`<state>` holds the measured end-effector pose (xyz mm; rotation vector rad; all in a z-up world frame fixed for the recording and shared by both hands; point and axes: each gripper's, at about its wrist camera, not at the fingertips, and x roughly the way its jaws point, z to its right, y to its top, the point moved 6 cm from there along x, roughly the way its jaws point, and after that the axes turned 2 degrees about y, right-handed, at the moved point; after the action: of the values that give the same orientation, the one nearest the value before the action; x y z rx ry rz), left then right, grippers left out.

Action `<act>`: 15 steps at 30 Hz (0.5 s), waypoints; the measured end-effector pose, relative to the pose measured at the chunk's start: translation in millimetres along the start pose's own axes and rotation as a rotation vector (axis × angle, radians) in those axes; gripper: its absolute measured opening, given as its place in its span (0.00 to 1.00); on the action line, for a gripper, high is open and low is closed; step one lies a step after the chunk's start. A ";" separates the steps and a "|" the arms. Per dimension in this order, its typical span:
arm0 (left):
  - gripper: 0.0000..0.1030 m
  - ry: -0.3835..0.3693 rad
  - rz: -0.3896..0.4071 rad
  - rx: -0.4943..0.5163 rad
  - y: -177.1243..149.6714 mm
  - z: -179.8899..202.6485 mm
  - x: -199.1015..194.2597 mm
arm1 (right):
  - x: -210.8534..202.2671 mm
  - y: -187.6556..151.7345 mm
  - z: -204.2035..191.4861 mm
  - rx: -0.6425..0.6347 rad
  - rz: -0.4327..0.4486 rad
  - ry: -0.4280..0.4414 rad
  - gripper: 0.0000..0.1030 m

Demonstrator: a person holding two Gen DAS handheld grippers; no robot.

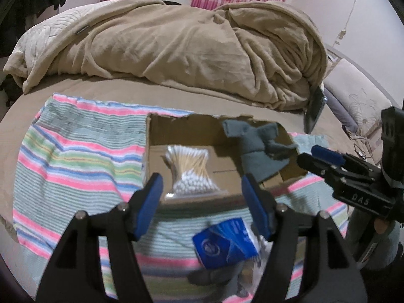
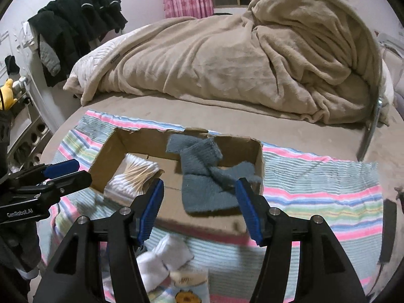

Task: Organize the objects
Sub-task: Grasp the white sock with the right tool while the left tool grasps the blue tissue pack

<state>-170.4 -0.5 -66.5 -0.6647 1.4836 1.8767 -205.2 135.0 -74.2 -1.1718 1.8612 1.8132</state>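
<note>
Inside cardboard box (image 1: 154, 136), cotton swabs (image 1: 188, 169) lying lengthwise

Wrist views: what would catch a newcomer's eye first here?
The torn cardboard box on the striped towel, holding a pack of cotton swabs on one side and a grey-blue cloth draped over its back wall. Behind it, a big tan blanket is heaped on the bed.

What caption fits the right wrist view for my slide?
Open right gripper above a cardboard box holding a grey cloth and cotton swabs.
</note>
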 end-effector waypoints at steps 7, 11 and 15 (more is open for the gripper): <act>0.65 -0.011 -0.010 0.009 -17.8 3.9 -16.9 | -27.4 -15.4 -3.7 0.023 0.009 -0.007 0.61; 0.65 -0.015 -0.014 0.021 -28.4 8.4 -25.2 | -36.5 -24.2 -8.4 0.025 0.005 -0.009 0.61; 0.70 -0.017 -0.022 0.023 -37.2 10.2 -29.2 | -42.9 -33.1 -12.3 0.028 0.000 -0.008 0.61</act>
<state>-123.2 9.9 -66.9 -0.6495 1.4796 1.8415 -151.0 142.4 -65.2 -1.1540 1.8760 1.7827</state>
